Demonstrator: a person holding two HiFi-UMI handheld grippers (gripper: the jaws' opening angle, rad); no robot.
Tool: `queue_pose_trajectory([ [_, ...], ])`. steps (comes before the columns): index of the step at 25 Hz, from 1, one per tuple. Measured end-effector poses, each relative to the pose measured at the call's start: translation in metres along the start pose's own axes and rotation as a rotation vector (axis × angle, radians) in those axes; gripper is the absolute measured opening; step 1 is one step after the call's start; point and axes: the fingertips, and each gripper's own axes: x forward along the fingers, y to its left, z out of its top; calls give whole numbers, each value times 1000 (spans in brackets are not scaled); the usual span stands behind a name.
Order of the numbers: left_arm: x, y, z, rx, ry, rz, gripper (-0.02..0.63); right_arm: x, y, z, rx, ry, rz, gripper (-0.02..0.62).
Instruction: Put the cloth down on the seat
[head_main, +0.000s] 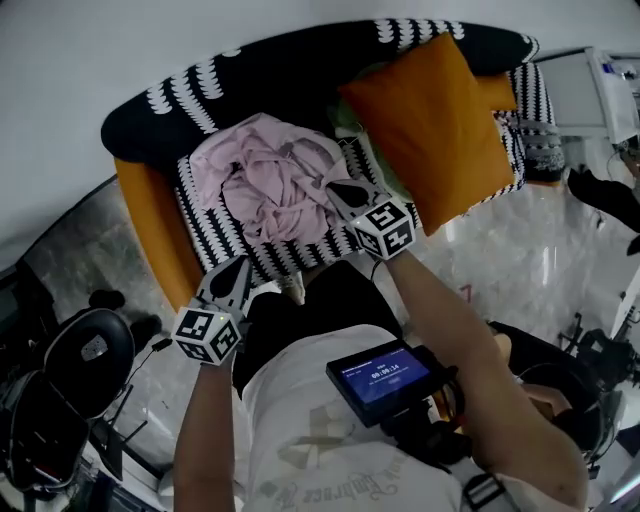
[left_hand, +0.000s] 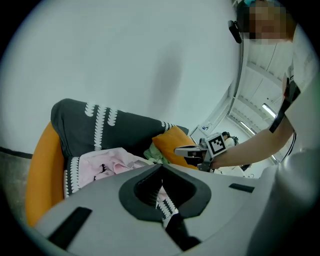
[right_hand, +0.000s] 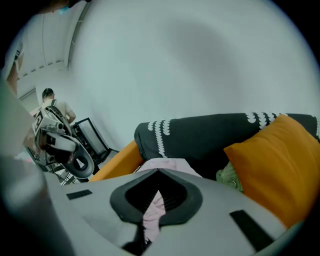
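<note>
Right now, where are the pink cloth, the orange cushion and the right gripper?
pink cloth (head_main: 262, 185), head view, middle of the heap.
orange cushion (head_main: 430, 125), head view, centre of its face.
right gripper (head_main: 334, 187), head view, between its tips, at the cloth's edge.

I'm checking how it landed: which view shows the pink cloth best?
Head view: the whole pink cloth lies crumpled on the patterned seat. The left gripper view shows part of it; the right gripper view only a strip at its jaws.

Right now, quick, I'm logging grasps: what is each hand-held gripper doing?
Left hand-held gripper: closed, nothing held.
Right hand-held gripper: closed on the pink cloth.
</note>
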Motion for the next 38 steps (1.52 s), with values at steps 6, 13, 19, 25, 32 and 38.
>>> queue_pose_trajectory([
  [6,-34,-9,18,30,-86,28,11,-31,49,35,-112,-44,87,15],
  [13,-73,-11,24,40,-142,43,11,-65,94,88,-153,-156,136,15],
  [19,-116,-9,27,75,-200,66,11,-103,135,113,-215,-230,160,15],
  [25,-138,-15,38,134,-236,58,11,-132,160,123,-235,-275,153,14],
  [32,-151,-25,36,173,-258,29,11,-144,177,122,-242,-304,133,14],
  [38,-152,-30,28,200,-253,0,11,-156,183,110,-276,-277,110,14],
])
